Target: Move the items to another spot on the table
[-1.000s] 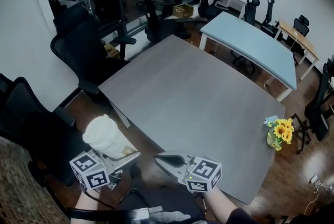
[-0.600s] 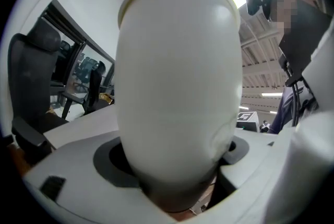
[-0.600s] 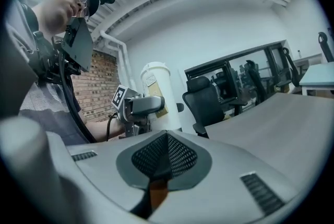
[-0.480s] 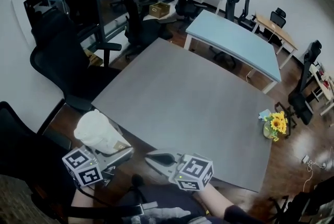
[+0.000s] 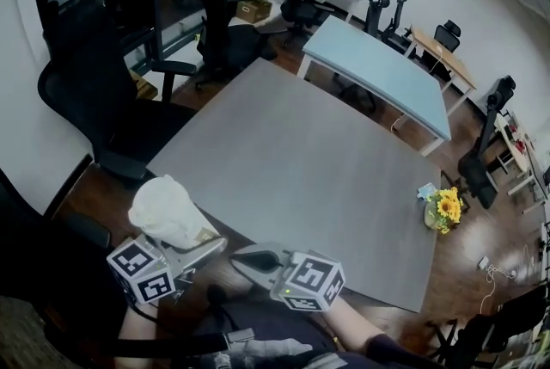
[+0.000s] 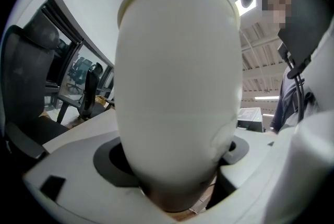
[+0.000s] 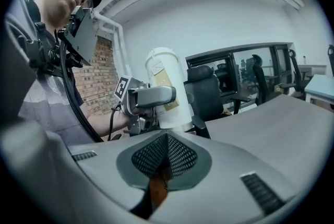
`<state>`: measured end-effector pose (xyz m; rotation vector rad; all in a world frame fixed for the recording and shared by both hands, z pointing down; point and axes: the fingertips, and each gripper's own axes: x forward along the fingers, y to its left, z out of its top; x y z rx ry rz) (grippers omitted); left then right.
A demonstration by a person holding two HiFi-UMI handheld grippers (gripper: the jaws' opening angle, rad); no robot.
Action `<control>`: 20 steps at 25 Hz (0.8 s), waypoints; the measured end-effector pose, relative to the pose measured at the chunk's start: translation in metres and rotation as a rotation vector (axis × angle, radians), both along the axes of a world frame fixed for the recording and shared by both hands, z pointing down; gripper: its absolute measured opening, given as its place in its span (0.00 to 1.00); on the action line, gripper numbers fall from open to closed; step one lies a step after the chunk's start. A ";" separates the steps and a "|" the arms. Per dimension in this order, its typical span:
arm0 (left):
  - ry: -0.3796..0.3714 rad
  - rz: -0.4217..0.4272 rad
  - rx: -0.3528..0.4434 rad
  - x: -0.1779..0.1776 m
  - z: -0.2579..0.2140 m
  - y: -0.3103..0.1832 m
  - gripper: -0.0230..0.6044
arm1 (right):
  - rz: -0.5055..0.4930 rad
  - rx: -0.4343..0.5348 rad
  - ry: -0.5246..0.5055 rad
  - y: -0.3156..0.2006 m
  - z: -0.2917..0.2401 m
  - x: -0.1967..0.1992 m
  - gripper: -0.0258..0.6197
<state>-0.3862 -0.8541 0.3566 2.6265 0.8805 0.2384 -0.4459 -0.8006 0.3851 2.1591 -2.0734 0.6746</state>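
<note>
White cup [image 5: 168,212] upright in grasp of left tool [image 5: 194,245]; right tool [image 5: 249,258] clenched, empty.

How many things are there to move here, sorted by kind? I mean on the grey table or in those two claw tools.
1 white lidded cup, clamped in the left gripper
1 pot of sunflowers, at the right edge of the grey table
Total: 2

No legible txt anywhere; label [image 7: 163,78] on cup [image 7: 165,59] too blurred.
</note>
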 end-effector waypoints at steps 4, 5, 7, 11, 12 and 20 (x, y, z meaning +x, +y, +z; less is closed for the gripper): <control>-0.028 -0.008 0.006 0.008 0.015 -0.004 0.70 | 0.017 -0.004 -0.011 -0.001 0.009 0.012 0.01; -0.035 -0.009 0.008 0.011 0.019 -0.005 0.70 | 0.022 -0.001 -0.012 -0.001 0.013 0.016 0.01; -0.055 -0.010 0.007 0.017 0.026 -0.006 0.70 | 0.048 0.011 -0.019 0.000 0.021 0.028 0.01; -0.097 -0.022 0.037 0.036 0.034 -0.006 0.70 | 0.113 0.075 -0.084 0.004 0.029 0.059 0.01; -0.107 -0.026 0.061 0.043 0.036 -0.006 0.70 | 0.119 0.091 -0.097 0.004 0.030 0.068 0.01; -0.171 -0.058 0.128 0.131 0.030 0.004 0.70 | 0.128 0.221 -0.162 0.018 0.019 0.146 0.01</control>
